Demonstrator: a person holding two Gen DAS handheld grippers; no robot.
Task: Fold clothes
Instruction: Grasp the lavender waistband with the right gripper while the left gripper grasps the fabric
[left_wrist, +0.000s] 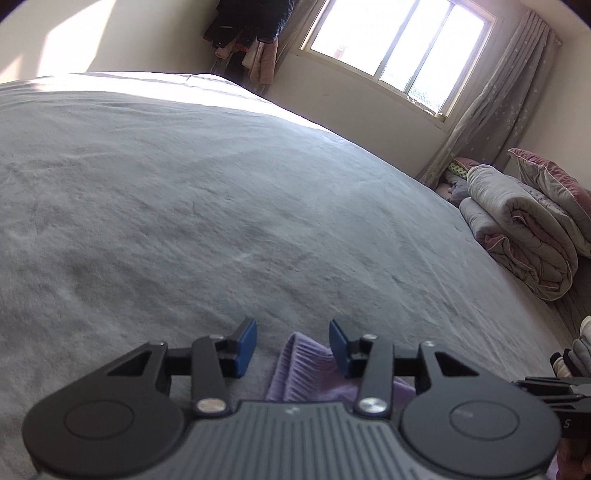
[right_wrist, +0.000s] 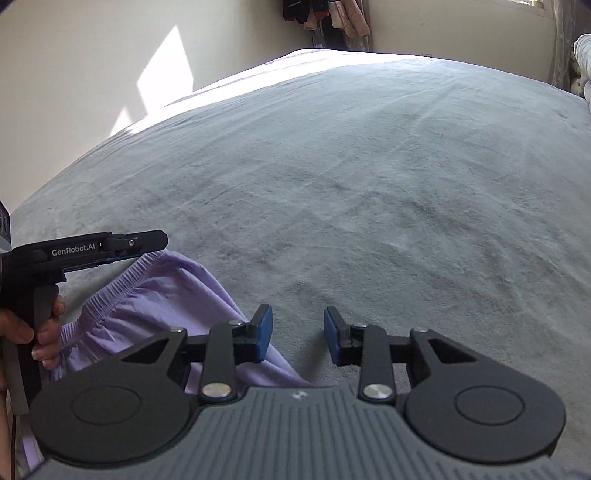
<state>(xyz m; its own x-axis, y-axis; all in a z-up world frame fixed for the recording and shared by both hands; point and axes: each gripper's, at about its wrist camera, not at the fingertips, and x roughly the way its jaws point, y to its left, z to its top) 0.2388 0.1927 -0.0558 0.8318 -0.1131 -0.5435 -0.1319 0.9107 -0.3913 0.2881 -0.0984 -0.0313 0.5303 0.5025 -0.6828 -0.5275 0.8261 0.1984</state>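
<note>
Purple shorts on the grey bed, with both of your grippers low over them.

Your left gripper has its blue fingers partly apart. The stretchy waistband pokes up in the gap between them, and the pads do not press on it. Your right gripper is partly apart too. Only bare bed shows between its fingers, and the shorts lie just under and beside its left finger. Folded quilts sit far off to the right of your left fingers, under the window.
</note>
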